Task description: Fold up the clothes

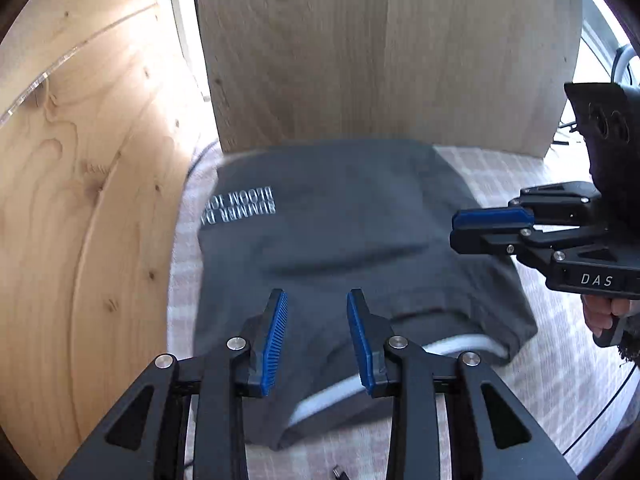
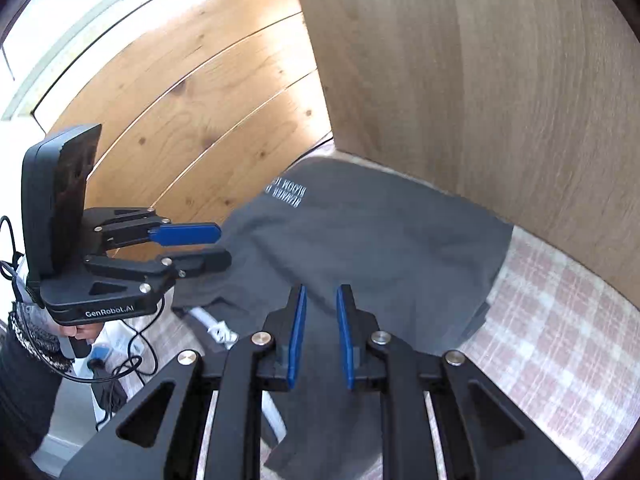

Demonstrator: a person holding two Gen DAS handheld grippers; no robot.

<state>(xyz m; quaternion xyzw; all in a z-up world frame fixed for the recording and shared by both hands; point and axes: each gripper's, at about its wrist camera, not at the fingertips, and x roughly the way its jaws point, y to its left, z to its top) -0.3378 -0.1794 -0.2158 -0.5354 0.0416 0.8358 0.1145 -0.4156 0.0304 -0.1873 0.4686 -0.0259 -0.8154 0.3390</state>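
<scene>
Blue-padded left gripper (image 1: 316, 340) over near hem of grey T-shirt (image 1: 352, 232), jaws parted, empty. Right gripper (image 2: 320, 336) likewise, narrower gap, nothing held. Shirt flat on checked bed cover (image 2: 560, 320), crowded by wooden panels (image 1: 380, 52); best pinch both hem corners evenly, fold away from boards.

The right gripper (image 1: 456, 228) body reads "DAS", the left gripper (image 2: 224, 246) body reads "GenRobot.AI", and the grey shirt (image 1: 352, 232) bears upside-down white print, partly legible as "SUMMER" and "BLOOM"
</scene>
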